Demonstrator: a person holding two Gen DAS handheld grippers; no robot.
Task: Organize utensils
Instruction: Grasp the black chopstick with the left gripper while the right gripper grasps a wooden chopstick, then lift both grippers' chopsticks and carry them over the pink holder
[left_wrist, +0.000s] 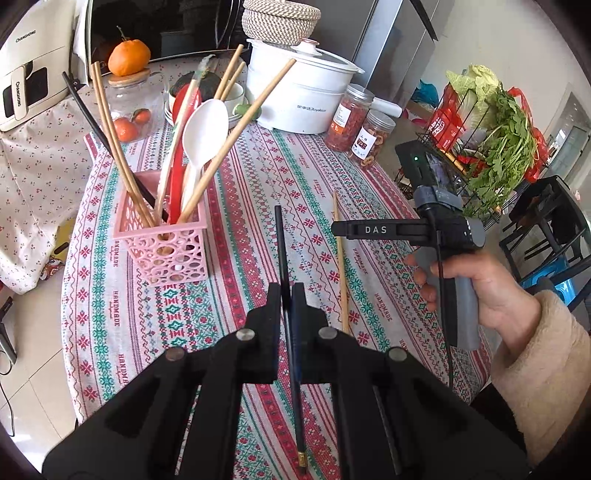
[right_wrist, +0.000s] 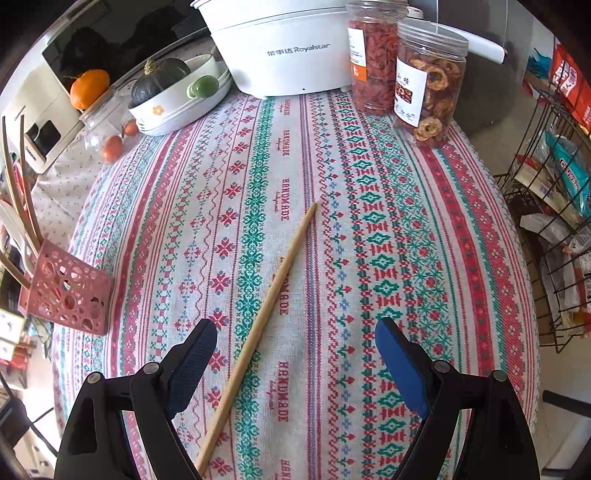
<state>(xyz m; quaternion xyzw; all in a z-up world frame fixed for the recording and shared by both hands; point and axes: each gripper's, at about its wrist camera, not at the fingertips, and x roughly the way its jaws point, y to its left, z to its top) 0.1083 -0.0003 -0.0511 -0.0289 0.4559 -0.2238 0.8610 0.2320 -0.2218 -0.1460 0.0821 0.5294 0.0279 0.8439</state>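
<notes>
My left gripper (left_wrist: 286, 291) is shut on a black chopstick (left_wrist: 282, 254) that points up and away over the tablecloth. Left of its tip stands a pink openwork basket (left_wrist: 162, 240) holding several wooden chopsticks (left_wrist: 118, 147), a white spoon (left_wrist: 203, 136) and a red utensil (left_wrist: 179, 162). One wooden chopstick (right_wrist: 266, 314) lies loose on the cloth. My right gripper (right_wrist: 295, 328) hovers open above its near half, with the stick between the blue pads (right_wrist: 400, 365) and untouched. In the left wrist view the right gripper (left_wrist: 343, 229) is held by a hand (left_wrist: 480, 291), beside that same wooden chopstick (left_wrist: 341, 266).
At the table's far side stand a white Royalstar cooker (right_wrist: 288, 48), two jars of dried fruit (right_wrist: 424, 81), stacked bowls with a squash (right_wrist: 177, 96) and a glass jar topped by an orange (left_wrist: 129, 59). A wire rack of greens (left_wrist: 498, 140) is to the right, off the table.
</notes>
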